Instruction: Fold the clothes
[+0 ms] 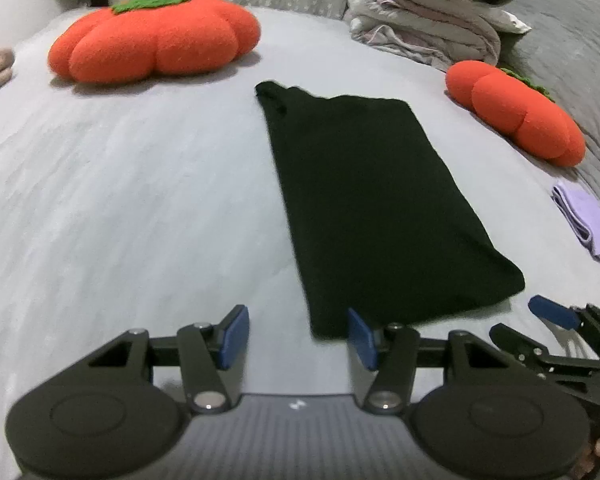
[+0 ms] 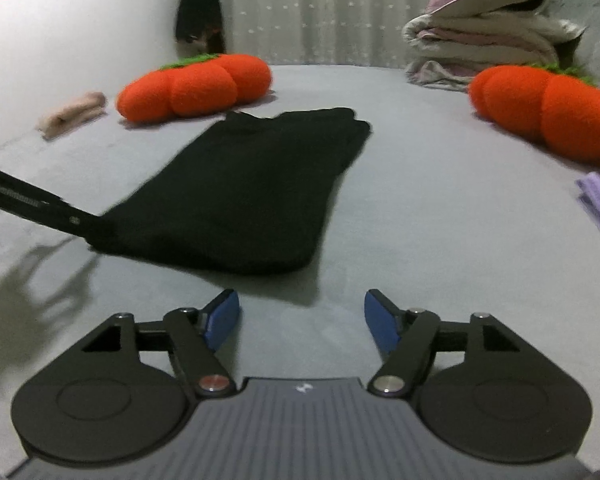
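Observation:
A black garment (image 1: 364, 200), folded into a long narrow strip, lies flat on the grey bed sheet (image 1: 140, 208). My left gripper (image 1: 298, 338) hovers at its near left corner, jaws open, its right pad (image 1: 362, 338) over the cloth's edge without pinching it. In the right wrist view the same garment (image 2: 252, 184) stretches away. My right gripper (image 2: 302, 314) stands open just short of its near end, only sheet between the fingers. One blue pad (image 1: 552, 317) of the right gripper shows at the left wrist view's right edge.
Two orange pumpkin cushions (image 1: 156, 40) (image 1: 520, 116) flank the garment's far end. A stack of folded bedding under a purple pillow (image 1: 436, 20) sits at the back right. A folded lilac cloth (image 1: 588, 220) lies right, a beige cloth (image 2: 72, 114) far left.

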The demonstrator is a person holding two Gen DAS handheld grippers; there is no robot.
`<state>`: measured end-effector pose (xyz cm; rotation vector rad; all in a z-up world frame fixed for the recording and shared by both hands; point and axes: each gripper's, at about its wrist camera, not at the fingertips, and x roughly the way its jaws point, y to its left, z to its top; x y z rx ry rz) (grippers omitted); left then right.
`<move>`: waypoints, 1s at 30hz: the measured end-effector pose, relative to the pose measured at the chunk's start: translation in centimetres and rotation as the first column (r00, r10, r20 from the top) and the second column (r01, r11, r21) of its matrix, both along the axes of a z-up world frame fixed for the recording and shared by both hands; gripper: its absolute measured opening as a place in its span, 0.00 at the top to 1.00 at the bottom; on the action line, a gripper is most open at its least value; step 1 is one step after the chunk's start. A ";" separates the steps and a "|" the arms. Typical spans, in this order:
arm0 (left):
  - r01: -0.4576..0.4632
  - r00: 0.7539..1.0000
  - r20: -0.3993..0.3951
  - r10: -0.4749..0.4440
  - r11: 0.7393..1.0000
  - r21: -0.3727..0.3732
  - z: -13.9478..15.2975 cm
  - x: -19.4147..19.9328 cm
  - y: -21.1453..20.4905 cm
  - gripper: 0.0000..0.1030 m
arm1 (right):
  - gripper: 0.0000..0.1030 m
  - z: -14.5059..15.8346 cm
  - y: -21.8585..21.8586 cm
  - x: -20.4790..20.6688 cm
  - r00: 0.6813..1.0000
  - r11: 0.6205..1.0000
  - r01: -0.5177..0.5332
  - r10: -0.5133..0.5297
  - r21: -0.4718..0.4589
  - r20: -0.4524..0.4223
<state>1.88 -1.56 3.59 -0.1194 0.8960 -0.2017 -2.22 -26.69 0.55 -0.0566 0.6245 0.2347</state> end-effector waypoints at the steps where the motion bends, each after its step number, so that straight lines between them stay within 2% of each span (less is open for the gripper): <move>1: -0.001 1.000 -0.007 0.001 1.000 0.002 -0.1 -0.3 0.2 0.45 | 0.27 0.1 0.1 -0.3 1.000 1.000 0.021 -0.021 -0.002 -0.013; 2: 0.004 1.000 -0.006 -0.004 1.000 0.010 -0.2 -0.7 0.3 0.45 | 0.27 0.2 0.1 -0.6 0.999 0.999 0.042 -0.042 0.000 -0.028; 5: -0.007 1.000 -0.013 0.007 1.000 0.016 0.0 -1.6 0.9 0.46 | 0.26 1.6 -0.3 -0.2 0.986 0.996 0.063 -0.054 0.056 -0.160; 8: -0.067 0.994 -0.087 0.060 0.995 -0.075 0.7 -1.9 2.3 0.47 | 0.25 3.2 -0.8 0.3 0.954 0.990 0.088 -0.051 0.112 -0.296; 9: -0.094 0.990 -0.117 0.080 0.988 -0.119 1.0 -1.8 2.8 0.48 | 0.26 3.8 -1.6 0.5 0.940 0.973 0.102 -0.026 0.208 -0.340; 10: -0.118 0.986 -0.133 0.097 0.980 -0.159 1.5 -1.8 3.2 0.48 | 0.30 4.2 -2.7 0.8 0.926 0.934 0.131 0.004 0.332 -0.377; 12: -0.126 0.987 -0.128 0.102 0.971 -0.201 2.2 -2.0 3.6 0.48 | 0.30 4.4 -4.0 1.5 0.918 0.871 0.188 0.009 0.454 -0.397; 14: -0.110 0.990 -0.113 0.088 0.972 -0.206 2.3 -2.2 3.6 0.48 | 0.36 3.9 -4.5 2.3 0.917 0.841 0.225 -0.012 0.492 -0.398; 15: -0.116 0.989 -0.117 0.092 0.969 -0.220 2.1 -2.1 3.7 0.48 | 0.43 3.7 -4.7 2.7 0.917 0.827 0.242 -0.024 0.508 -0.398; 16: -0.125 0.987 -0.126 0.097 0.964 -0.237 1.8 -1.9 3.7 0.48 | 0.48 3.1 -4.7 3.3 0.908 0.807 0.269 -0.030 0.526 -0.418; 17: -0.137 0.984 -0.143 0.103 0.956 -0.259 1.5 -1.5 3.8 0.48 | 0.49 2.5 -4.5 3.7 0.897 0.793 0.289 -0.029 0.536 -0.441; 19: -0.141 0.984 -0.144 0.103 0.949 -0.283 1.4 -1.0 3.4 0.48 | 0.50 1.6 -4.0 4.2 0.882 0.780 0.319 -0.035 0.538 -0.471; 21: -0.133 0.986 -0.133 0.097 0.946 -0.294 1.4 -0.5 2.9 0.48 | 0.52 1.6 -3.8 4.6 0.882 0.769 0.340 -0.062 0.541 -0.467; 23: -0.124 0.987 -0.137 0.088 0.951 -0.284 1.2 0.0 2.2 0.48 | 0.52 1.6 -4.3 4.7 0.881 0.739 0.366 -0.079 0.566 -0.466; 27: -0.107 0.986 -0.150 0.068 0.957 -0.268 0.5 1.0 0.7 0.55 | 0.69 0.7 -5.9 4.3 0.871 0.675 0.415 -0.100 0.611 -0.481; 29: -0.103 0.987 -0.147 0.065 0.958 -0.266 0.2 1.4 0.3 0.56 | 0.70 0.7 -6.1 4.4 0.874 0.671 0.418 -0.112 0.613 -0.473; 30: -0.108 0.987 -0.146 0.071 0.958 -0.265 0.0 1.6 0.1 0.56 | 0.75 0.8 -6.1 4.6 0.876 0.670 0.418 -0.119 0.613 -0.468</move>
